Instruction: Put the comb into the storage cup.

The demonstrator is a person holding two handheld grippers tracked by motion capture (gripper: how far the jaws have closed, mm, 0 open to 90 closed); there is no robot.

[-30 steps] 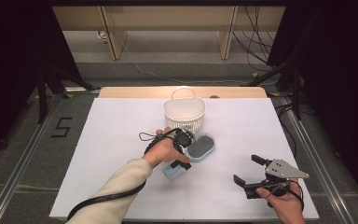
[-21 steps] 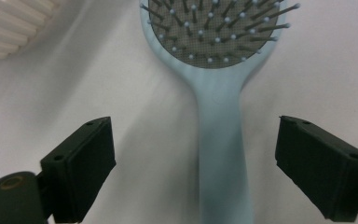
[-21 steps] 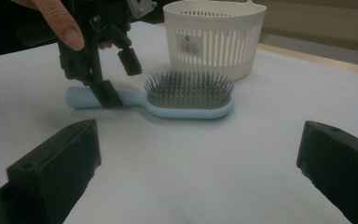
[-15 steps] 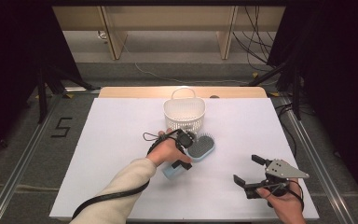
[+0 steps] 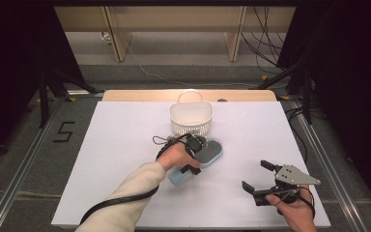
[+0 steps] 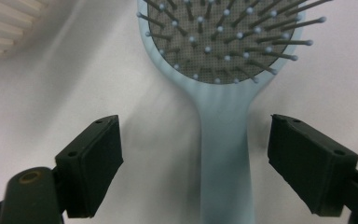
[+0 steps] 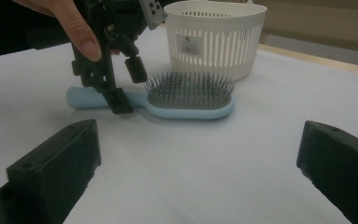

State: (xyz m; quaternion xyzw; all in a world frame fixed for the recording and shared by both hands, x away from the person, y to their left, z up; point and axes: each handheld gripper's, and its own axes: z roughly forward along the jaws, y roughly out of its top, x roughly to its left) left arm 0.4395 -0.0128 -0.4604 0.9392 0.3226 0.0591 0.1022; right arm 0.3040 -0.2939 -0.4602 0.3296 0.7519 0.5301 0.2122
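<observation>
A light blue hairbrush point(image 5: 211, 152) lies bristles-up on the white table, just in front of the white slotted basket point(image 5: 191, 118). My left gripper point(image 5: 193, 157) points down over the brush's handle point(image 6: 226, 154). Its jaws stand on either side of the handle and have just been closing, but the pads point(image 6: 91, 168) are still clear of it, so it is open. The right gripper view shows the left gripper point(image 7: 127, 86) straddling the handle beside the bristled head point(image 7: 191, 100). My right gripper point(image 5: 256, 175) rests open at the front right with nothing between its jaws.
The basket point(image 7: 214, 37) has a thin handle and stands at the middle back of the table point(image 5: 125, 145). A black cable point(image 5: 121, 203) trails from the left gripper along the sleeve. A wooden strip point(image 5: 140, 95) runs along the far edge.
My left hand has edged slightly right toward the brush, settling over its handle. The brush, basket and right gripper have stayed put.
</observation>
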